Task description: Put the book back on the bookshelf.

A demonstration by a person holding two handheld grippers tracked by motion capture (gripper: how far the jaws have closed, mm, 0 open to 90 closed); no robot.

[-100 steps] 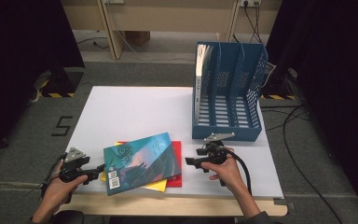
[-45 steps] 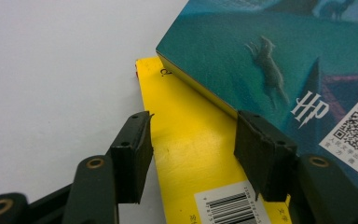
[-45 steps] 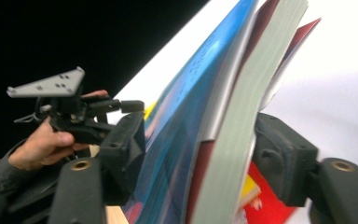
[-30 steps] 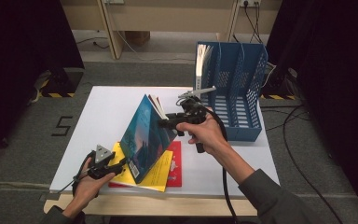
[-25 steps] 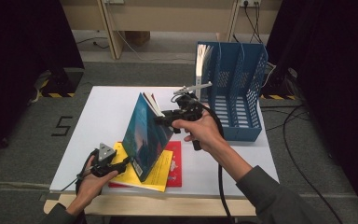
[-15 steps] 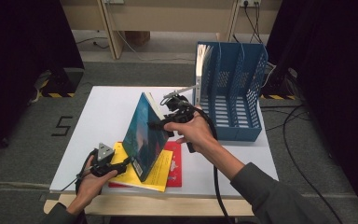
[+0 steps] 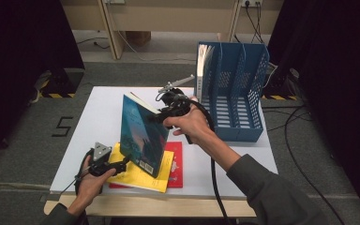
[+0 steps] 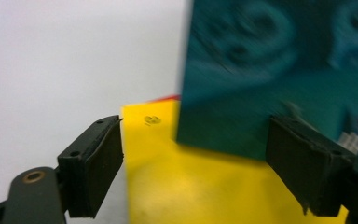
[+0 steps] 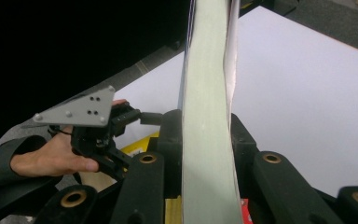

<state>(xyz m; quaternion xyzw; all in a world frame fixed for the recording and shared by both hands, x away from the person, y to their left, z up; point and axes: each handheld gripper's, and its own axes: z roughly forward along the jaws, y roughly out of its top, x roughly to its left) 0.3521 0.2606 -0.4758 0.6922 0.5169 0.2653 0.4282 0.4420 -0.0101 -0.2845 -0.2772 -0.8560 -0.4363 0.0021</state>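
The teal paperback book (image 7: 141, 135) stands nearly upright near the middle of the white table (image 7: 98, 117), its lower edge resting on the flat yellow book (image 7: 136, 174) that lies at the table's near edge. The right gripper (image 7: 155, 116) is clamped on the teal book's upper far corner; in the right gripper view its two black jaws press on either side of the pale page block (image 9: 209, 116), having just been closing on it. The left gripper (image 7: 125, 161) sits low by the near edge, just left of the teal book's bottom corner. Its jaws have just been opening and now stand apart; in the left gripper view the teal cover (image 8: 270, 70) hangs beyond them, with one pad close under its lower edge and the yellow book (image 8: 200, 186) showing in the gap between them.

Under the yellow book lies a flat red book (image 7: 174, 159), its right part sticking out toward the table's right side. A blue plastic slotted file rack (image 7: 236, 101) stands at the far right corner, just beyond the right hand (image 7: 192, 124). A white-edged book (image 7: 202, 70) stands upright in the rack's leftmost slot, while the slots to its right are open. The right gripper's black cable (image 7: 215, 183) trails over the near edge.
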